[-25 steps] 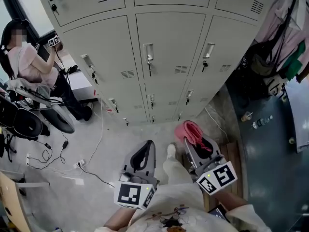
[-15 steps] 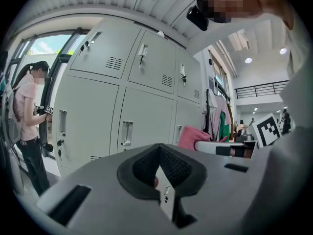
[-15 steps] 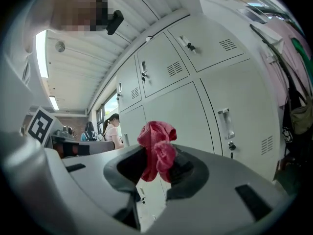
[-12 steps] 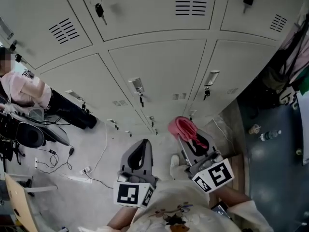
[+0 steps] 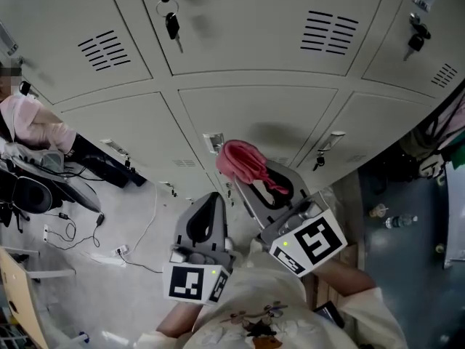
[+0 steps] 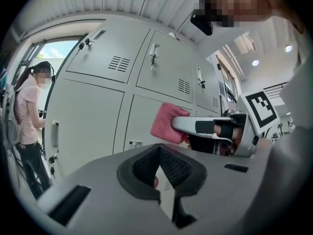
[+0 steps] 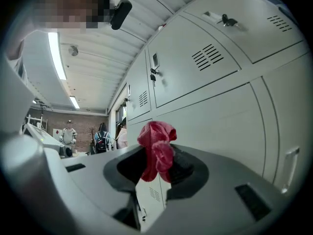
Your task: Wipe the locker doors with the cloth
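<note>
Pale grey locker doors (image 5: 254, 118) behind bunched pink-red cloth (image 5: 243, 160)

Bunched pink cloth (image 5: 243, 160) pinched in right tool (image 5: 245, 179), just before shut grey locker doors (image 5: 261, 115)
</note>
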### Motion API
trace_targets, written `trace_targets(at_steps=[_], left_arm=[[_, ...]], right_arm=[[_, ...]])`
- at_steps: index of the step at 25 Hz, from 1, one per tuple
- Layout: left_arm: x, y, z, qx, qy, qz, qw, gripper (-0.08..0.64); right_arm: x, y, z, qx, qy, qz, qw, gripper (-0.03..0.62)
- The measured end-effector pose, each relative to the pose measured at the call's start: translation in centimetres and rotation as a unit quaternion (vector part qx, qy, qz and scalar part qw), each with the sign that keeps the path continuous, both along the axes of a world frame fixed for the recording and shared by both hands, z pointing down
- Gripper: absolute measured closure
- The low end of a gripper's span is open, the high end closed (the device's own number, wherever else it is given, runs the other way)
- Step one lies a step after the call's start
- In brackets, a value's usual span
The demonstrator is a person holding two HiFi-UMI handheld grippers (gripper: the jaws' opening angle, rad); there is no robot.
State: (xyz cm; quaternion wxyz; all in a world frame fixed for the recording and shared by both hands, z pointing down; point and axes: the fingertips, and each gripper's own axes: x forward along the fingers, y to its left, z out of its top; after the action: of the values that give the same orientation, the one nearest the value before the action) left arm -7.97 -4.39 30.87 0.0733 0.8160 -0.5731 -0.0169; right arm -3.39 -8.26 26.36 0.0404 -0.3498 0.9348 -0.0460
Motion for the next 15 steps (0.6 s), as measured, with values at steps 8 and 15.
trace_targets(at_steps=[8, 15], left_arm=[[-2.4, -1.9, -0.7, 0.005, 0.003, 0.002, 1.0, 0.554], [-4.8, -2.5, -0.4, 0.002, 0.01, -0.002, 0.9999, 0.554]], right_arm=[[-4.2, -3.5, -2.0, 0.014, 0.018, -0.001, 1.0, 0.479], [-6.4, -5.3, -2.9, 0.024, 0.037, 0.012, 0.999, 0.479]])
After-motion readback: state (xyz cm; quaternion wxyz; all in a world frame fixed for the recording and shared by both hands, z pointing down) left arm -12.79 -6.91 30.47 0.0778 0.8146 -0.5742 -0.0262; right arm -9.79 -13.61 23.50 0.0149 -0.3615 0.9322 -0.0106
